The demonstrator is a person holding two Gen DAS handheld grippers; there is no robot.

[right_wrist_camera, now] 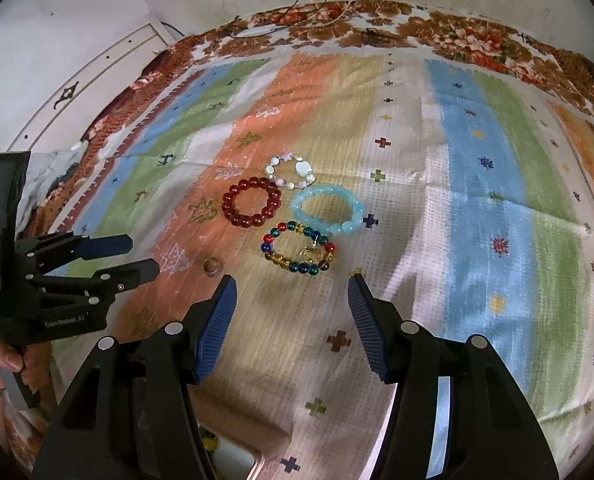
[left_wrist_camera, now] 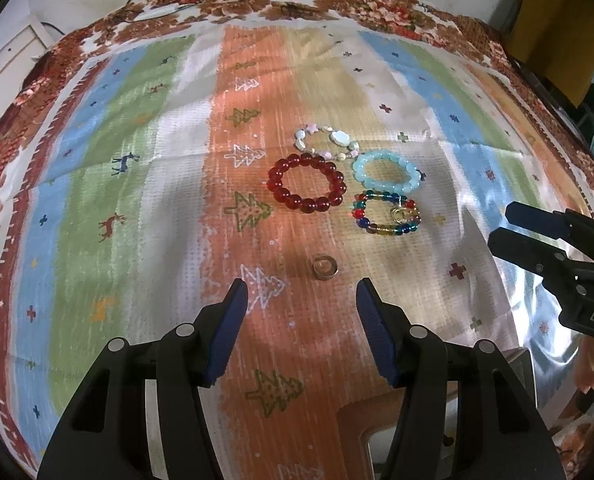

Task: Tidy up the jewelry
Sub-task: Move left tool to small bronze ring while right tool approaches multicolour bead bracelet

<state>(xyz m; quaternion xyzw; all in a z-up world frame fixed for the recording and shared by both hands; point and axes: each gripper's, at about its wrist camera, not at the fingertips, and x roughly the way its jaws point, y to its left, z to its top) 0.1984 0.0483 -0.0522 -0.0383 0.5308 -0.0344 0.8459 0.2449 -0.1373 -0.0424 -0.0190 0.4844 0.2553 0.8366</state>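
Observation:
Several bead bracelets lie together on the striped cloth: a red one (left_wrist_camera: pixel 306 183) (right_wrist_camera: pixel 251 201), a pale blue one (left_wrist_camera: pixel 386 171) (right_wrist_camera: pixel 328 209), a multicolour one with a gold charm (left_wrist_camera: pixel 386 213) (right_wrist_camera: pixel 298 252) and a white-pink shell one (left_wrist_camera: pixel 327 143) (right_wrist_camera: pixel 291 172). A small metal ring (left_wrist_camera: pixel 324 267) (right_wrist_camera: pixel 212 265) lies apart, nearer to me. My left gripper (left_wrist_camera: pixel 302 300) (right_wrist_camera: pixel 137 256) is open and empty, just short of the ring. My right gripper (right_wrist_camera: pixel 292 298) (left_wrist_camera: pixel 505 228) is open and empty, just short of the multicolour bracelet.
A tan box with a pale inside (left_wrist_camera: pixel 371 432) (right_wrist_camera: pixel 249 454) sits at the near edge under the grippers. The striped cloth (right_wrist_camera: pixel 477 208) covers a floral-edged table. A white wall and cables are behind it.

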